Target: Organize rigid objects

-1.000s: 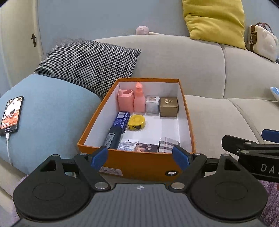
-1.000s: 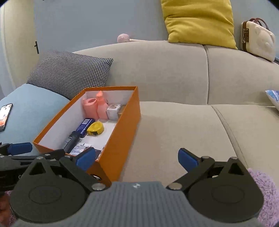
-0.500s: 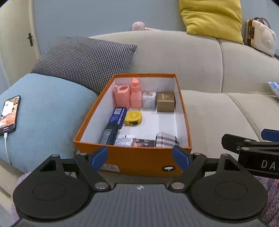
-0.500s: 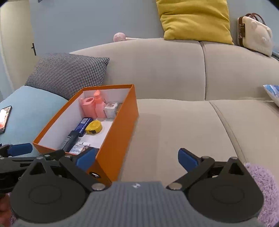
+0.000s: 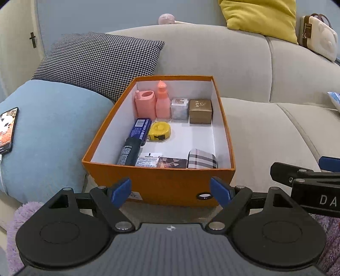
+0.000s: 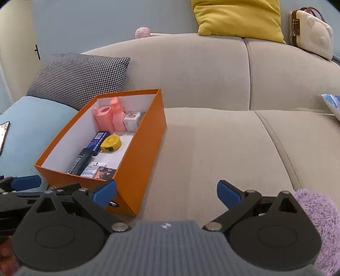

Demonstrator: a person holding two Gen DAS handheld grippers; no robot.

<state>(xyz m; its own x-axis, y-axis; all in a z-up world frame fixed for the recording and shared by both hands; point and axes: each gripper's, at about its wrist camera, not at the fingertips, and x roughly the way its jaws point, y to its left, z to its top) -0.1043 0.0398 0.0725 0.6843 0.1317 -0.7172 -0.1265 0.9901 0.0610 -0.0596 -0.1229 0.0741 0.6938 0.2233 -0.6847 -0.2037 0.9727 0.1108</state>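
Note:
An orange box [image 5: 161, 184] with a white inside stands on the beige sofa; it also shows in the right wrist view [image 6: 138, 161]. Inside are two pink bottles [image 5: 154, 104], a silver box [image 5: 179, 108], a gold box [image 5: 200, 111], a yellow tape measure [image 5: 159, 131], a blue box [image 5: 140, 131], a dark tube [image 5: 129, 154], packets and a plaid case [image 5: 201, 159]. My left gripper [image 5: 171, 190] is open and empty, just in front of the box's near wall. My right gripper [image 6: 166, 191] is open and empty, to the right of the box over the seat.
A houndstooth cushion [image 5: 102, 63] and a blue cushion [image 5: 48, 127] with a phone [image 5: 7, 129] lie left of the box. A yellow cushion [image 6: 238, 19] and a cream bag [image 6: 310, 40] sit on the sofa back. Purple fluffy fabric [image 6: 318, 220] lies at the front edge.
Both grippers have drawn back and risen a little from the box, so it looks smaller and farther. Both stay open and empty. Nothing in the box has moved.

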